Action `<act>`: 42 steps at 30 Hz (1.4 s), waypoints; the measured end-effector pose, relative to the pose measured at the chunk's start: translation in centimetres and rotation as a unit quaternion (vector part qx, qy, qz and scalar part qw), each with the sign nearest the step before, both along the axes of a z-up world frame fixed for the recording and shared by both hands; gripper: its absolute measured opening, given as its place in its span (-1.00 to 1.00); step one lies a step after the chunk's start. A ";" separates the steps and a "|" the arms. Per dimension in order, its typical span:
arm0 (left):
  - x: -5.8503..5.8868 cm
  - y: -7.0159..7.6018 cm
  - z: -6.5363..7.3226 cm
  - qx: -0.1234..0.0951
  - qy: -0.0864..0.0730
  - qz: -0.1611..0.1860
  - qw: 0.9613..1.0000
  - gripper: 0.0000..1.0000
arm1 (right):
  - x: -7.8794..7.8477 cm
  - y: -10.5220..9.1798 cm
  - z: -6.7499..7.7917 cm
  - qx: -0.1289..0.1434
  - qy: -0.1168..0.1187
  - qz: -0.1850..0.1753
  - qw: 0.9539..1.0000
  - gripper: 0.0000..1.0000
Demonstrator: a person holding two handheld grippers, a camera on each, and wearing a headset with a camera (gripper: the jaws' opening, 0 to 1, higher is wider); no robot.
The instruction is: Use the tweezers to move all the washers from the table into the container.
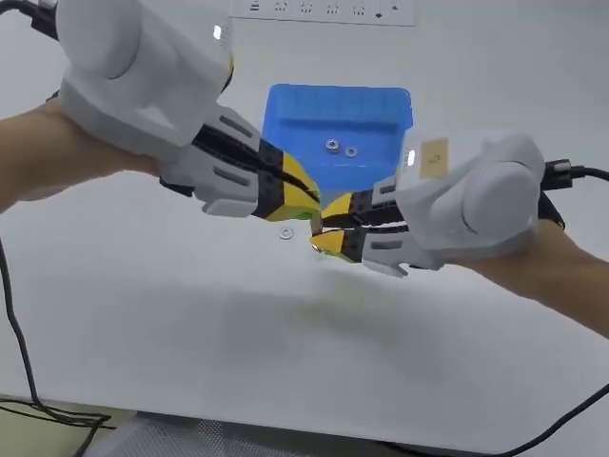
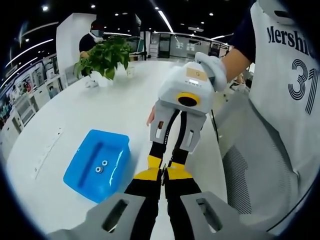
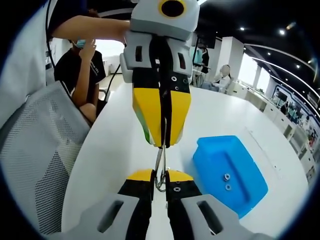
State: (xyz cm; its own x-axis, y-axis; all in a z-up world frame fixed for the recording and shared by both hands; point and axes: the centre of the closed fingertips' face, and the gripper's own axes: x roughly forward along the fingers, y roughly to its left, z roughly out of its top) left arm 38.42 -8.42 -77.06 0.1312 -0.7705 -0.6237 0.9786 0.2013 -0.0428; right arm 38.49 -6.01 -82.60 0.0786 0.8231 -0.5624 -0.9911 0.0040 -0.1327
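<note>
Thin metal tweezers (image 3: 161, 162) run between my two grippers, which meet tip to tip above the white table (image 1: 190, 314). My right gripper (image 3: 160, 179) is shut on the looped end. My left gripper (image 3: 163, 141) is shut on the other end, coming in from the upper left in the head view (image 1: 314, 197). The right gripper (image 1: 320, 238) comes in from the right there. One washer (image 1: 286, 233) lies on the table just left of the tips. Behind them stands the blue container (image 1: 381, 109), with two washers (image 1: 331, 145) inside, also seen in the left gripper view (image 2: 98, 169).
A white power strip (image 1: 324, 9) lies at the table's far edge behind the container. A black cable (image 1: 13, 314) hangs at the left, over the near edge. A potted plant (image 2: 106, 55) stands far off on the table. A mesh chair (image 3: 45, 150) is beside it.
</note>
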 end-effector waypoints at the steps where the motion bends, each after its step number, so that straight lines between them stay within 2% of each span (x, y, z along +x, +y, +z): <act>1: 0.0 0.0 0.2 0.000 -0.003 -0.001 1.000 -0.88 | 0.0 0.0 0.3 0.001 -0.002 0.001 1.000 -0.81; 14: 0.6 0.0 3.5 0.005 -0.046 -0.008 0.999 -0.89 | 1.0 0.2 3.7 0.016 -0.037 -0.007 0.999 -0.81; 25: 2.1 0.0 6.3 0.004 -0.083 -0.016 0.996 -0.89 | 3.0 0.4 6.6 0.031 -0.069 -0.023 0.997 -0.81; 30: 2.6 -0.2 6.8 0.003 -0.092 -0.021 0.995 -0.89 | 3.7 0.5 7.1 0.038 -0.073 -0.029 0.996 -0.81; 42: 5.3 -0.3 6.8 0.000 -0.108 -0.029 0.994 -0.89 | 6.3 0.2 7.3 0.045 -0.081 -0.045 0.995 -0.81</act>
